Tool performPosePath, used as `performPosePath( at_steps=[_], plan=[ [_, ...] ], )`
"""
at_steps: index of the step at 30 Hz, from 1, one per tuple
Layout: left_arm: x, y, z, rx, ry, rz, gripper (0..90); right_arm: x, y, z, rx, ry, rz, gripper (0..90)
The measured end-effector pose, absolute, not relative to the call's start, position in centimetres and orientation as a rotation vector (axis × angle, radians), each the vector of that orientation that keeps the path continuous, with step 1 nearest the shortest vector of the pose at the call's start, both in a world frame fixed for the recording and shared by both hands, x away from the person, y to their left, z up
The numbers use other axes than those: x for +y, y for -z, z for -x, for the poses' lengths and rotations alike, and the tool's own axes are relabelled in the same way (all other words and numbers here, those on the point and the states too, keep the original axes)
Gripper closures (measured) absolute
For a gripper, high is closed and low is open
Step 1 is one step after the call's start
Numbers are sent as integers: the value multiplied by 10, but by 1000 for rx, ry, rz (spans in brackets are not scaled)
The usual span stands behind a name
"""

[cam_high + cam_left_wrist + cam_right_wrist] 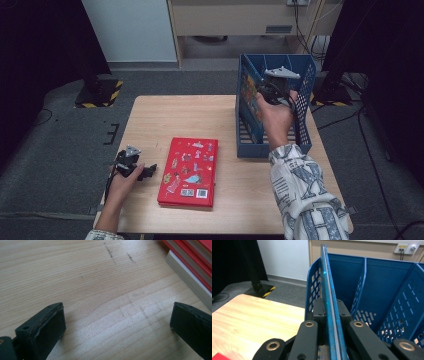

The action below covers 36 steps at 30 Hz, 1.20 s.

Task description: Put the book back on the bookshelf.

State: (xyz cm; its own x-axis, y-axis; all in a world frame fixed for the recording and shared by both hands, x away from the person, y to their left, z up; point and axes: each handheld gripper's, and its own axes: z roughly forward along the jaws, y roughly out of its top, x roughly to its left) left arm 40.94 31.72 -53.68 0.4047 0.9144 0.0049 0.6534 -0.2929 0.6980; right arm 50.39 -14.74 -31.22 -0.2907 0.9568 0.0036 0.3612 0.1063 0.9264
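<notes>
At two o'clock, right gripper (274, 92) clamps a blue book (329, 302) upright, for slotting into the file rack (305, 90); left gripper (147, 172), jaws apart, rests idle at eight o'clock beside the red books (190, 172).

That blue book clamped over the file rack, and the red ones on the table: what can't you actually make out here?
- Blue book: right gripper view shows it edge-on, so no cover; in the high view the hand and the rack wall hide part of it.
- Red books: cut off by the left gripper view's edge.
- Top red cover: high view, print too small to read.
</notes>
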Motion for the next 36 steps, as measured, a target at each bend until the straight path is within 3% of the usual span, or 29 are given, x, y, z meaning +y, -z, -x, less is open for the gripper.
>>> performPosePath(
  at_steps=[22, 25, 27, 29, 36],
  plan=[
    [317, 537, -410, 1323, -544, -2051, 0, -135, 315, -521, 1693, -1178, -1349, 809],
    [317, 537, -410, 1322, -543, -2051, 0, -134, 315, -520, 1696, -1187, -1340, 769],
    [317, 537, -410, 1321, -544, -2051, 0, -132, 315, -517, 1706, -1234, -1331, 665],
    [316, 537, -410, 1321, -543, -2049, 0, -131, 317, -513, 1726, -1252, -1321, 618],
    [316, 537, -410, 1322, -544, -2048, 0, -134, 319, -500, 1751, -1299, -1285, 559]
  ],
)
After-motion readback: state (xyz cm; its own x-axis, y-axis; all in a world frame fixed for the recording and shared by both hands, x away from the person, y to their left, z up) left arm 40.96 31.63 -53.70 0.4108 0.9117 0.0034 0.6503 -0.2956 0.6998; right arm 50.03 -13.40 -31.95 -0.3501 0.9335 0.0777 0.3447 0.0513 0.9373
